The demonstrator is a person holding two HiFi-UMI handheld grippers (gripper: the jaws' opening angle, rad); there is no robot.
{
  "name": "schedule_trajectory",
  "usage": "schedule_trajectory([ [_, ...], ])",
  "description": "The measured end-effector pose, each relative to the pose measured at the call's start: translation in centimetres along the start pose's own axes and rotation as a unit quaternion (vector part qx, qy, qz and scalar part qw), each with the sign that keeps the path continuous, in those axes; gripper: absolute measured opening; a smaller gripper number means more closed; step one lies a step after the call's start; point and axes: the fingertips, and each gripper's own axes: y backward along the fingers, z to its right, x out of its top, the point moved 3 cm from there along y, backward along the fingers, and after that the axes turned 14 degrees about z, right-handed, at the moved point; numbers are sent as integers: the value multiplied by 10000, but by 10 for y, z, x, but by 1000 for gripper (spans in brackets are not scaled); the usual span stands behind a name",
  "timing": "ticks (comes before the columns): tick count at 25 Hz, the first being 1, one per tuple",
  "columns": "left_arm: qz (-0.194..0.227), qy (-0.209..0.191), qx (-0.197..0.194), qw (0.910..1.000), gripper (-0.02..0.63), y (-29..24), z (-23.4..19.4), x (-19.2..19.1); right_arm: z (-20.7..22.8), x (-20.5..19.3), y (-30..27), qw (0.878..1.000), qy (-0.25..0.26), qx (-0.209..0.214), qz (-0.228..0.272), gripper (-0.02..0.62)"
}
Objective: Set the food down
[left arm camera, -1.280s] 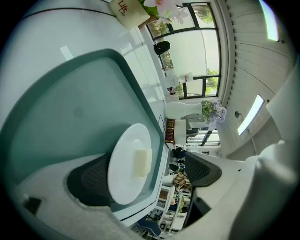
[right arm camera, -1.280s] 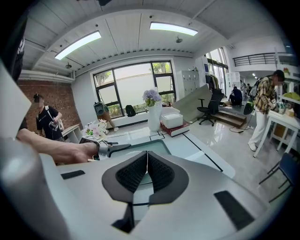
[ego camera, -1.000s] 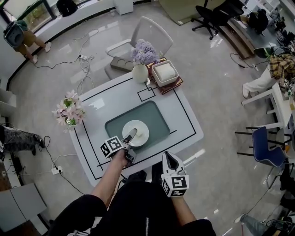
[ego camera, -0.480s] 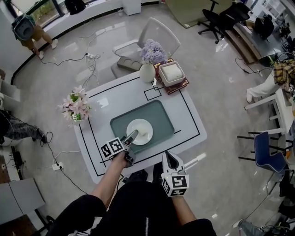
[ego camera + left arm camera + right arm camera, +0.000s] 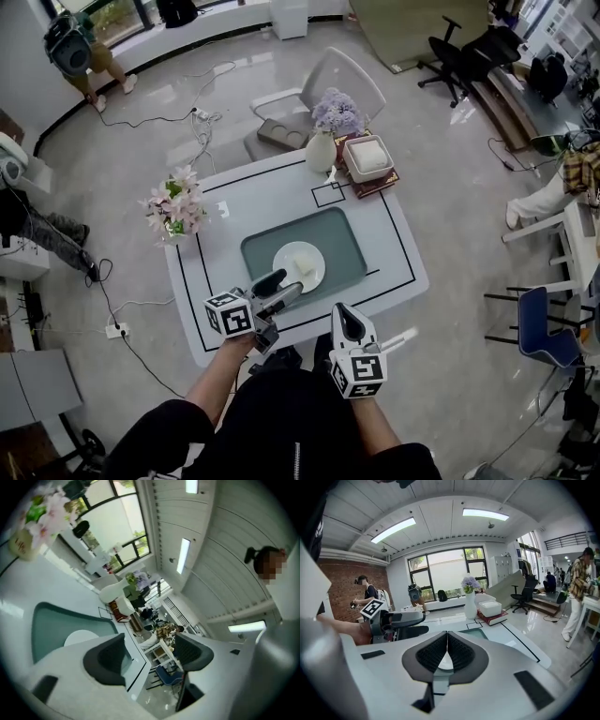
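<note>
A white plate lies on the green tray in the middle of the table, and a pale piece of food rests on its right side. My left gripper hovers just short of the plate, over the tray's near edge. Its jaws are closing, with nothing between them. In the left gripper view the gripper is tilted, with the plate and tray beyond it. My right gripper is shut and empty at the table's near edge, its pads meeting in the right gripper view.
A pot of pink flowers stands at the table's left edge. At the far side stand a white vase with purple flowers and a white box on books. A chair stands behind the table.
My left gripper has drawn back from the plate toward the table's near edge and rolled onto its side. The right gripper has stayed put.
</note>
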Motion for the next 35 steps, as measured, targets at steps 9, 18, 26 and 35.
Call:
schedule_trajectory([
  [9, -1, -2424, -626, 9681, 5, 39, 67, 24, -35, 19, 1, 9987, 112, 387, 321, 9],
  [18, -309, -3956, -356, 9172, 5, 89, 90, 12, -67, 22, 14, 9955, 245, 750, 516, 9],
  [26, -329, -3750, -109, 9264, 5, 100, 90, 7, -75, 27, 22, 9946, 349, 819, 534, 9],
  [35, -330, -3796, -144, 9245, 5, 104, 87, 10, -80, 35, 23, 9932, 461, 901, 583, 9],
])
